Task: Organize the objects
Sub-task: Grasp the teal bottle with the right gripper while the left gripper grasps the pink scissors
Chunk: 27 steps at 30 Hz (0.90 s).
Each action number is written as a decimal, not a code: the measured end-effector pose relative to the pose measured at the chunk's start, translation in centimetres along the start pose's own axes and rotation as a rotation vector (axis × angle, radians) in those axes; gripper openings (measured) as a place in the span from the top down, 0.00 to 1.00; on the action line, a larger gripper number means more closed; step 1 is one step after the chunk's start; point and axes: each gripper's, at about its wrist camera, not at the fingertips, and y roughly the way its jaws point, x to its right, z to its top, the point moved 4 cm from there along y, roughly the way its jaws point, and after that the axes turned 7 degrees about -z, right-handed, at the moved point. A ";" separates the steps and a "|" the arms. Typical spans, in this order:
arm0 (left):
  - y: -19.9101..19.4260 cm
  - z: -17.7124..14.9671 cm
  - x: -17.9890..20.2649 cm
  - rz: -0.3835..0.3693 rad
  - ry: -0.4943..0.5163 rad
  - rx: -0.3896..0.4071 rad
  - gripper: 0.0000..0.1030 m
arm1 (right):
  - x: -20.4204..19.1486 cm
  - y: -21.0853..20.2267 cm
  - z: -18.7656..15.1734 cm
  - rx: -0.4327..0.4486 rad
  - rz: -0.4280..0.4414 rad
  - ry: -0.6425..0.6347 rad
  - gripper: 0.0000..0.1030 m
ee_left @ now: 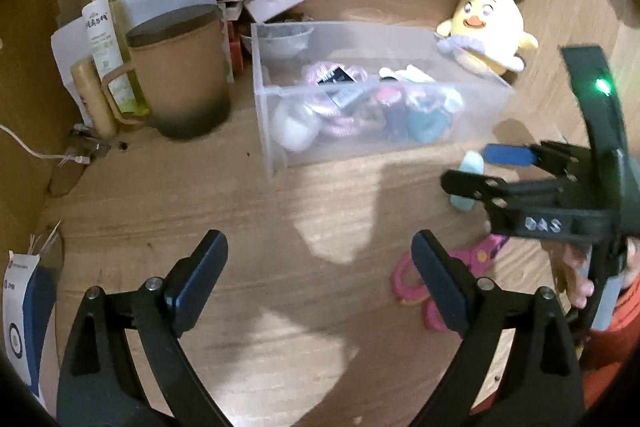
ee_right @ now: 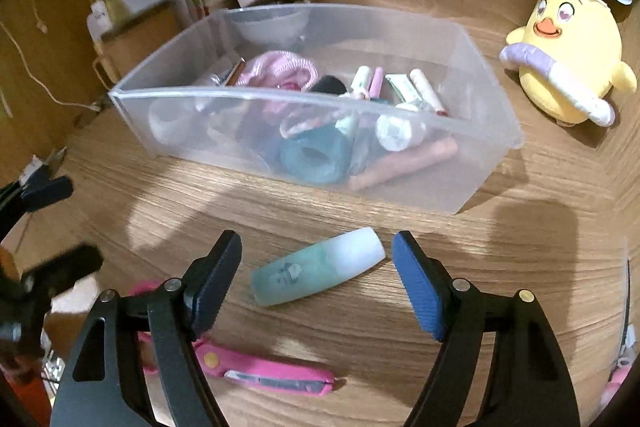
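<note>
Hovering over the wooden surface (ee_right: 400, 339), my right hand-held gripper (ee_right: 316, 279) stands released, its jaws spread to either side of a small teal-and-white bottle (ee_right: 316, 277) that lies on its side between them, touched by neither pad. Just nearer to me lie pink scissors (ee_right: 264, 373), their handles hidden under my right gripper's left finger; in the left wrist view they are again half covered, this time by a finger of my left hand-held gripper (ee_left: 320, 275), which is also released with nothing between its jaws. Beyond the bottle sits a clear plastic bin (ee_right: 400, 183) holding a jumble I can only partly make out through its frosted wall: a teal ring-shaped thing (ee_right: 312, 155), pink fabric (ee_right: 280, 67), a few small tubes (ee_right: 424, 87). A yellow chick plush (ee_right: 568, 59) with rabbit ears stands to the right of the bin, apart from it. Left of the bin stand a brown mug (ee_left: 184, 67) and a green spray bottle (ee_left: 104, 27), with papers and small boxes (ee_left: 272, 1) crowded behind them, too blurred to name.
</note>
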 end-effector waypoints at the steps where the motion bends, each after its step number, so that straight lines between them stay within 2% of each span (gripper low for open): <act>1: 0.0 -0.3 0.2 -0.001 0.008 -0.004 0.09 | -0.1 0.2 0.0 -0.007 0.004 0.003 0.28; 4: 0.1 -0.9 1.1 -0.019 0.029 -0.013 0.09 | -0.1 0.5 -0.5 -0.010 0.014 -0.011 0.36; 9: 0.8 -1.0 2.9 -0.059 0.074 -0.030 0.09 | 0.2 0.0 -0.9 -0.006 -0.010 -0.051 0.62; 11: 1.1 -1.0 3.8 -0.078 0.091 -0.038 0.09 | 0.5 -0.2 -1.0 -0.006 -0.007 -0.057 0.77; 17: 2.5 -0.6 7.0 -0.143 0.183 -0.082 0.09 | 2.6 -0.8 -1.3 0.012 0.009 -0.010 0.78; 19: 3.2 -0.5 7.8 -0.129 0.207 -0.101 0.11 | 3.4 -1.5 -1.5 0.025 0.006 0.006 0.78; 21: 3.9 -0.5 8.4 -0.133 0.230 -0.136 0.22 | 4.2 -2.2 -1.8 0.040 -0.015 0.014 0.78; 25: 4.5 -0.7 9.3 -0.151 0.265 -0.158 0.27 | 5.6 -3.2 -2.3 0.051 -0.015 0.036 0.78; 27: 4.5 -0.8 9.5 -0.162 0.271 -0.161 0.36 | 6.2 -3.6 -2.7 0.056 -0.020 0.049 0.78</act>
